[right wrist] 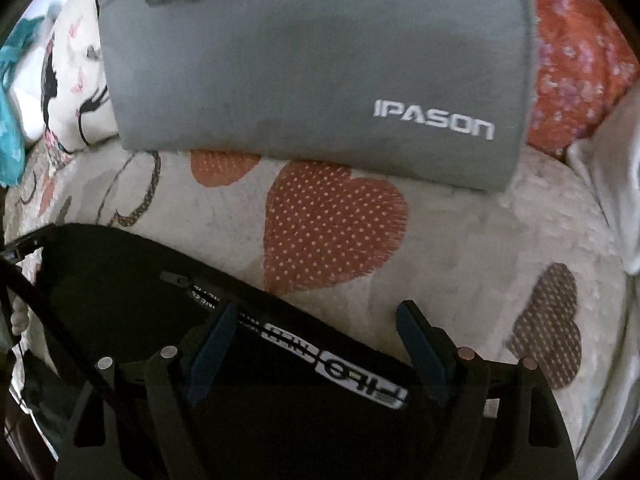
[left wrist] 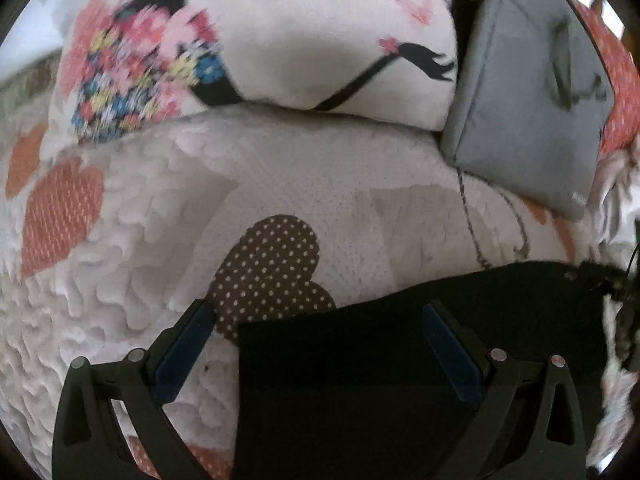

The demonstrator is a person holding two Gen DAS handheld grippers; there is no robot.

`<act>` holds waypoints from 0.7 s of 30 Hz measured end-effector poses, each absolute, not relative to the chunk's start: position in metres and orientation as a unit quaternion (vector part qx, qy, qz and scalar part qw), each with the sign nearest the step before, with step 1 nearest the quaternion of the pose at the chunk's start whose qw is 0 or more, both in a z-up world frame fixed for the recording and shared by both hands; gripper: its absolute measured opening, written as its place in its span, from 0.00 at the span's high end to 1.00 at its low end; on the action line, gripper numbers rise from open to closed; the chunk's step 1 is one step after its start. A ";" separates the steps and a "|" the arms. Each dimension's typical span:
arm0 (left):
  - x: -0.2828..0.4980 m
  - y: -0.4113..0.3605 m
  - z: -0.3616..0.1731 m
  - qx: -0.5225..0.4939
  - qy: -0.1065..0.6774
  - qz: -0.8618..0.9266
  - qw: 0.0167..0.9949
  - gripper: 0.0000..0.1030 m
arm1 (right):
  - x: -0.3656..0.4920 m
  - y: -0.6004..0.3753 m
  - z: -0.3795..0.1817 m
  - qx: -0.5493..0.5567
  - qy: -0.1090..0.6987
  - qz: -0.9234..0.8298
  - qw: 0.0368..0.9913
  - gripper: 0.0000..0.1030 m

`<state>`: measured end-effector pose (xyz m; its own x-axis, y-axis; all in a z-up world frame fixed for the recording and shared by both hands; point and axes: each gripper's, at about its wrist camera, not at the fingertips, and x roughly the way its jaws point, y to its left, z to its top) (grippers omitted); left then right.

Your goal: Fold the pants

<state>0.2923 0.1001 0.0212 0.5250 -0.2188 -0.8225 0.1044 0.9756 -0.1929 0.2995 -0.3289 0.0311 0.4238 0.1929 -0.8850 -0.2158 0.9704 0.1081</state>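
Observation:
The black pants (left wrist: 420, 344) lie folded flat on a white textured bedspread with heart patches. In the left wrist view my left gripper (left wrist: 316, 312) is open, its jaws wide, straddling the pants' left edge with nothing between the blue pads (left wrist: 188, 344). In the right wrist view the pants (right wrist: 132, 300) show a zip and a white printed label strip (right wrist: 352, 376). My right gripper (right wrist: 316, 312) is open just above that edge, holding nothing.
A grey IPASON sleeve bag (right wrist: 320, 68) lies at the back on the bed, also in the left wrist view (left wrist: 528, 92). A white floral pillow (left wrist: 280, 32) sits behind. The bedspread (left wrist: 120, 240) has orange and brown heart patches. Teal cloth (right wrist: 10, 120) lies at far left.

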 end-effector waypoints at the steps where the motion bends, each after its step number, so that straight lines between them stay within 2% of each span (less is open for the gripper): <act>1: 0.292 0.097 0.021 -0.053 0.478 -0.094 0.872 0.00 | 0.302 -0.327 0.030 -0.019 0.522 0.123 0.844 0.17; 3: 0.293 0.089 0.022 -0.044 0.473 -0.099 0.874 0.08 | 0.304 -0.325 0.030 -0.020 0.521 0.126 0.844 0.17; 4: 0.292 0.085 0.023 -0.039 0.470 -0.096 0.876 0.28 | 0.305 -0.323 0.030 -0.017 0.520 0.130 0.844 0.17; 5: 0.291 0.083 0.025 -0.032 0.468 -0.089 0.879 0.58 | 0.305 -0.322 0.029 -0.017 0.518 0.133 0.845 0.21; 6: 0.291 0.082 0.027 -0.034 0.469 -0.092 0.878 0.69 | 0.304 -0.320 0.029 -0.017 0.516 0.138 0.845 0.29; 7: 0.291 0.082 0.027 -0.041 0.473 -0.099 0.875 0.87 | 0.303 -0.317 0.029 -0.018 0.514 0.141 0.846 0.31; 8: 0.290 0.083 0.028 -0.058 0.481 -0.115 0.867 0.88 | 0.300 -0.315 0.029 -0.019 0.511 0.144 0.847 0.41; 9: 0.289 0.083 0.030 -0.063 0.481 -0.116 0.867 0.88 | 0.297 -0.313 0.031 -0.014 0.511 0.153 0.846 0.61; 11: 0.284 0.083 0.037 -0.059 0.478 -0.119 0.868 0.88 | 0.295 -0.310 0.032 0.006 0.517 0.171 0.839 0.79; 12: 0.281 0.081 0.040 -0.058 0.476 -0.119 0.869 0.88 | 0.294 -0.310 0.034 0.014 0.520 0.175 0.836 0.84; 15: 0.268 0.082 0.059 -0.059 0.466 -0.122 0.874 0.88 | 0.288 -0.310 0.044 0.022 0.516 0.174 0.838 0.89; 21: 0.233 0.096 0.099 -0.066 0.433 -0.125 0.890 0.88 | 0.248 -0.303 0.078 0.027 0.497 0.178 0.849 0.92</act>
